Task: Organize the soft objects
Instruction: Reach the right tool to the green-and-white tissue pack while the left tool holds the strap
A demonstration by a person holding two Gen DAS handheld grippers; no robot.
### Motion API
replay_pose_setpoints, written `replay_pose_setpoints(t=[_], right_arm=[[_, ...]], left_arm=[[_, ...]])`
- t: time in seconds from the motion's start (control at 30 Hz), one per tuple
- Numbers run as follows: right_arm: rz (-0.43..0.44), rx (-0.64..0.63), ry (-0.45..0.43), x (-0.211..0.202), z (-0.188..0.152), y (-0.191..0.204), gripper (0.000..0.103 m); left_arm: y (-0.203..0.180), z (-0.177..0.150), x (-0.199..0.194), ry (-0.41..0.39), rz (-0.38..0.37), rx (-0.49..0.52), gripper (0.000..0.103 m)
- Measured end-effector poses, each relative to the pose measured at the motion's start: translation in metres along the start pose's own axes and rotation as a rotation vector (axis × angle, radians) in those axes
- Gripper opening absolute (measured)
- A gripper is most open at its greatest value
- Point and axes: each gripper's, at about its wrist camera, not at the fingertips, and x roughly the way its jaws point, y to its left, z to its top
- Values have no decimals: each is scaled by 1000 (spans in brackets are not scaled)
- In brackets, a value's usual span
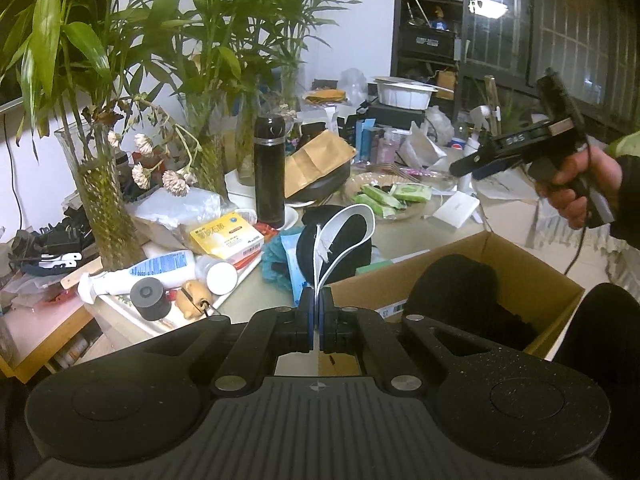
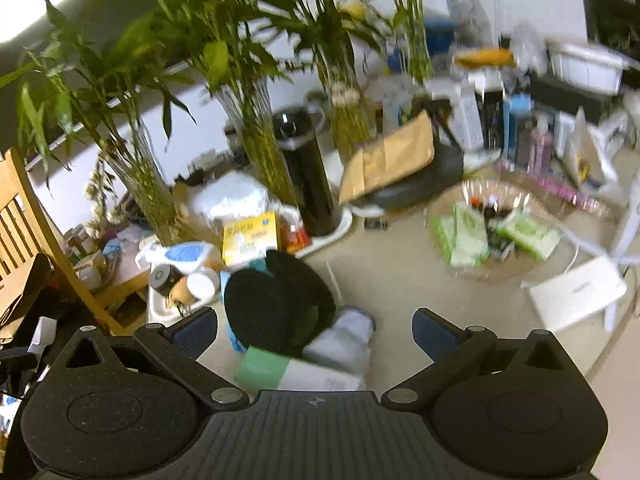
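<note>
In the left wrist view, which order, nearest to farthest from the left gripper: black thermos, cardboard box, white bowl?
From the left gripper:
1. Cardboard box, right beside it, to the right.
2. Black thermos, mid-table, slightly left.
3. White bowl, far back, right of centre.

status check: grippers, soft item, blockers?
Left hand-held gripper shut on white strap of black soft item. Right hand-held gripper open, empty. Cardboard box alongside; table clutter all round.

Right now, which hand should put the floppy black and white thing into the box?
Left, probably. The left gripper is already shut on the white strap of the black soft item, right beside the cardboard box. The right gripper is open and holding nothing.
</note>
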Motion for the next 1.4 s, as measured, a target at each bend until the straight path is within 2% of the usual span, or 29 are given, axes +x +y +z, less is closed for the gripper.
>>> replay_pose_setpoints(t=[0.23,0.33,0.53,0.67,0.87,1.03,1.1,1.23,1.3,1.4], right_arm=[[-8,74,189,43,-8,-2,103],[-2,119,244,56,-8,-1,103],[-6,106,316,78,1,0,103],[-7,132,410,100,1,-10,103],[81,154,508,123,-6,-35,101],[175,215,549,139,-21,-62,83],[216,232,554,144,-28,-65,62],[248,282,497,142,-35,-70,44],[237,330,449,135,-35,-76,25],[224,360,391,123,-34,-83,2]], left_arm=[[2,-6,-2,-9,-7,-25,3],[1,-8,-1,-8,-13,-34,3],[-1,-10,-3,-14,-27,-33,3],[0,-11,-3,-20,-29,-50,3],[1,-11,-6,-29,-38,-60,3],[3,-9,-8,-30,-37,-67,3],[3,-9,-7,-26,-36,-70,3],[3,-10,-1,-14,-30,-72,3],[4,-9,2,-8,-27,-75,3],[4,-9,7,2,-30,-77,3]])
